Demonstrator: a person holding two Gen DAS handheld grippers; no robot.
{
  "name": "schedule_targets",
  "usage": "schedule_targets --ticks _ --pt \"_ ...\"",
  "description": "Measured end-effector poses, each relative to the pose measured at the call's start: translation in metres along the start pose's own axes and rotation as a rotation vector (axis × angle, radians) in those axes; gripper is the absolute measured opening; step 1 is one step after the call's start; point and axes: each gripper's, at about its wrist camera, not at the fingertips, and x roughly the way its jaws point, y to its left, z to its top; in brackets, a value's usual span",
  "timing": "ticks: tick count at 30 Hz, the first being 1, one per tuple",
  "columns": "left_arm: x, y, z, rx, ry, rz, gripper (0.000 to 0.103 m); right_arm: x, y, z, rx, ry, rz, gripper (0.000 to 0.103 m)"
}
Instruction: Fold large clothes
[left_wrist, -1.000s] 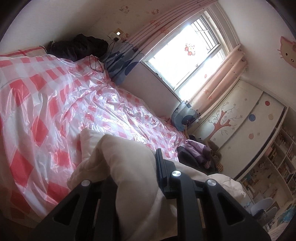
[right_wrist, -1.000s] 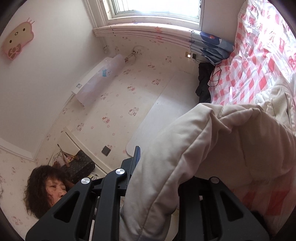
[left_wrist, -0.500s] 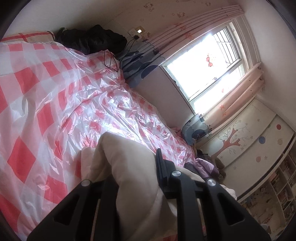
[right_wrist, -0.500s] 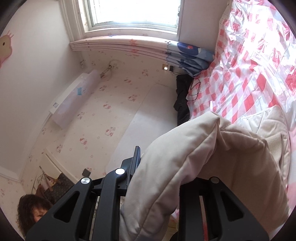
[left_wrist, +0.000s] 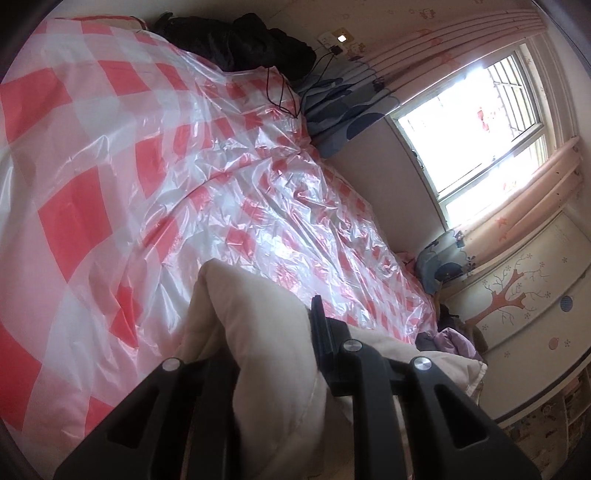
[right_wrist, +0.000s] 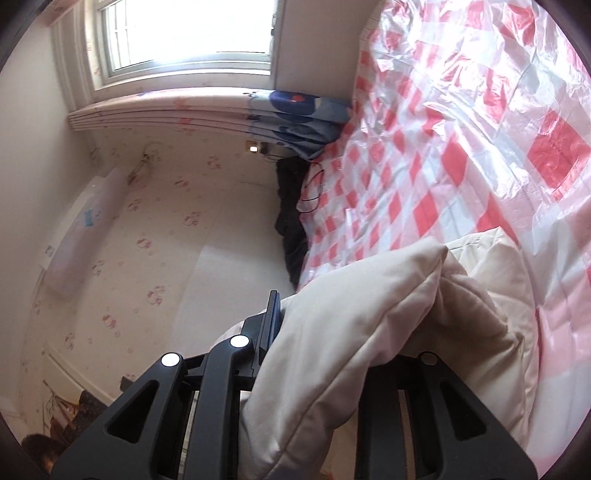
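Note:
A cream padded garment (left_wrist: 269, 332) bulges up between the fingers of my left gripper (left_wrist: 275, 350), which is shut on a thick fold of it just above the bed. The same garment (right_wrist: 354, 325) fills the right wrist view. My right gripper (right_wrist: 332, 354) is shut on another fold of it, and more of the garment lies on the bed to the right (right_wrist: 491, 280). Cloth hides both grippers' fingertips.
The bed is covered by a red-and-white checked plastic sheet (left_wrist: 147, 177). Dark clothes (left_wrist: 243, 40) and a black cable (left_wrist: 284, 96) lie at its far end. A window (left_wrist: 476, 122), curtains and a wardrobe (left_wrist: 524, 295) stand beyond the bed. Purple clothes (left_wrist: 454, 339) lie at the bed's edge.
Both grippers have carried the cream garment down and forward over the bed. The checked sheet now fills more of both views, and the person's head has slid almost out of the right view.

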Motion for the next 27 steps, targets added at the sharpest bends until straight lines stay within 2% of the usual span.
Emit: schedule_targets --ticks 8,11,14,16,17,19,20,21,22,24,26,27 --pt "0.054 0.028 -0.001 -0.026 0.073 0.144 0.019 0.034 -0.055 0.020 0.081 0.009 -0.137 0.022" --pt "0.070 0.040 -0.002 -0.052 0.110 0.171 0.020 0.046 -0.070 0.026 0.092 0.027 -0.174 0.026" --pt "0.077 0.043 0.000 -0.054 0.130 0.192 0.020 0.057 -0.079 0.032 0.098 0.044 -0.182 0.037" --pt "0.080 0.040 0.002 -0.046 0.143 0.201 0.020 0.063 -0.080 0.037 0.101 0.063 -0.177 0.054" --pt "0.081 0.038 0.004 -0.042 0.153 0.205 0.020 0.067 -0.080 0.040 0.101 0.075 -0.177 0.059" --pt "0.079 0.037 0.011 -0.088 0.167 0.168 0.025 0.073 -0.075 0.045 0.105 0.091 -0.173 0.080" --pt "0.076 0.039 0.017 -0.141 0.159 0.119 0.031 0.077 -0.073 0.047 0.110 0.093 -0.164 0.085" --pt "0.071 0.044 0.022 -0.211 0.144 0.051 0.039 0.079 -0.070 0.049 0.116 0.093 -0.154 0.094" --pt "0.066 0.047 0.026 -0.284 0.130 -0.013 0.044 0.081 -0.067 0.050 0.123 0.087 -0.144 0.096" --pt "0.055 0.058 0.033 -0.456 0.082 -0.139 0.063 0.078 -0.060 0.050 0.142 0.057 -0.139 0.096" --pt "0.044 0.054 0.037 -0.530 0.044 -0.174 0.070 0.075 -0.052 0.048 0.147 0.033 -0.120 0.096" --pt "0.037 0.048 0.039 -0.528 0.021 -0.189 0.073 0.074 -0.046 0.046 0.129 0.028 -0.125 0.096"
